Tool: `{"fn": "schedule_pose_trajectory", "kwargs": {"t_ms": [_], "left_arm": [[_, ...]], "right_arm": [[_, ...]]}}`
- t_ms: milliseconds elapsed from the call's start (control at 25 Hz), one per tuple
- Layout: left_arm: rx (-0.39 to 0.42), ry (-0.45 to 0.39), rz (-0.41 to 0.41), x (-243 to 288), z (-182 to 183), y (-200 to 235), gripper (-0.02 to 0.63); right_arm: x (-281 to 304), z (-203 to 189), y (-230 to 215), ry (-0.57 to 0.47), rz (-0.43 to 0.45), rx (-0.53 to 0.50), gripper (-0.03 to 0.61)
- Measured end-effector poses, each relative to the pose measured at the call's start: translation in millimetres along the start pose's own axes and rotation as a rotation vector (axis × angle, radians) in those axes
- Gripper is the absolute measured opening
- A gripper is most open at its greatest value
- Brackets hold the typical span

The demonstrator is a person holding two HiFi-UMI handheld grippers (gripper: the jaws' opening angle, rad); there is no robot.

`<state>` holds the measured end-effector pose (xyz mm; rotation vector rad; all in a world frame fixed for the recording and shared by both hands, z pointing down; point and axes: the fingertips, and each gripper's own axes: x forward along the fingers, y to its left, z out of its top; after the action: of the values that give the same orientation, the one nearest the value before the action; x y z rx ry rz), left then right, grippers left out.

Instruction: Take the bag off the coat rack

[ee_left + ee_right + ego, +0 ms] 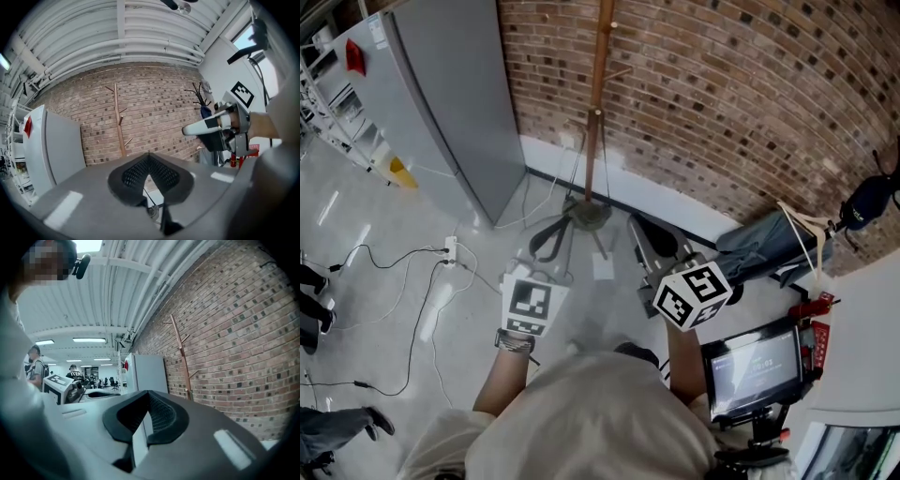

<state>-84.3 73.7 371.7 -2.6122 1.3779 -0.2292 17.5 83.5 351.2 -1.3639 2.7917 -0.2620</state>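
Bag (pixel 769 246): a blue-grey fabric bag at the right of the head view, off the coat rack (pixel 598 103) and well apart from it. Its long axis runs nearly level across the view, rising slightly toward the right. Its cream straps (pixel 806 230) sit at the right end, pointing toward the white table edge (pixel 862 309). What the bag rests on cannot be told.

The coat rack stands upright against the brick wall (pixel 722 84), a thin wooden pole with short bare pegs and a round base (pixel 586 214) on the floor. It also shows in the left gripper view (pixel 118 119) and the right gripper view (pixel 180 357).

The left gripper (pixel 551 234) is held out in front of the person, aimed toward the rack's base. Its 2 jaws are pressed together with nothing between them (pixel 149 158).

The right gripper (pixel 639 227) is just right of it, between the rack base and the bag. Its jaws also meet tip to tip and grip nothing (pixel 149 398).

A grey cabinet (pixel 441 103) with a red tag stands left of the rack. Cables and a power strip (pixel 450 248) lie on the pale floor. A small screen (pixel 755 361) sits at the lower right.
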Motion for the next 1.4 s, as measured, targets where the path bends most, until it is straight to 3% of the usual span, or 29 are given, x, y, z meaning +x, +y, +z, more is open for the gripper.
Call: {"fn": "schedule_pose_trajectory", "kwargs": {"t_ms": [440,800,1080,1400], "left_arm": [[0.011,0.005,-0.044,18.0,-12.5,13.7,0.0],[0.005,0.023,-0.033,74.7,-17.1,30.1,0.0],[-0.016,0.04,0.031,137.5,-16.0,48.9,0.0],[-0.022,0.061,0.137,194.5,-6.3,60.5,0.0]], "right_arm": [[18.8,-7.1,-14.5,0.01,-0.053,-0.022,0.002],[55.4,-5.9,-66.8,-0.009,-0.008,-0.009,0.002],[85.1,5.2,-127.6,0.009,0.031,-0.047,0.002],[111.3,16.1,-202.5,0.027,0.071,-0.002,0.002]]}}
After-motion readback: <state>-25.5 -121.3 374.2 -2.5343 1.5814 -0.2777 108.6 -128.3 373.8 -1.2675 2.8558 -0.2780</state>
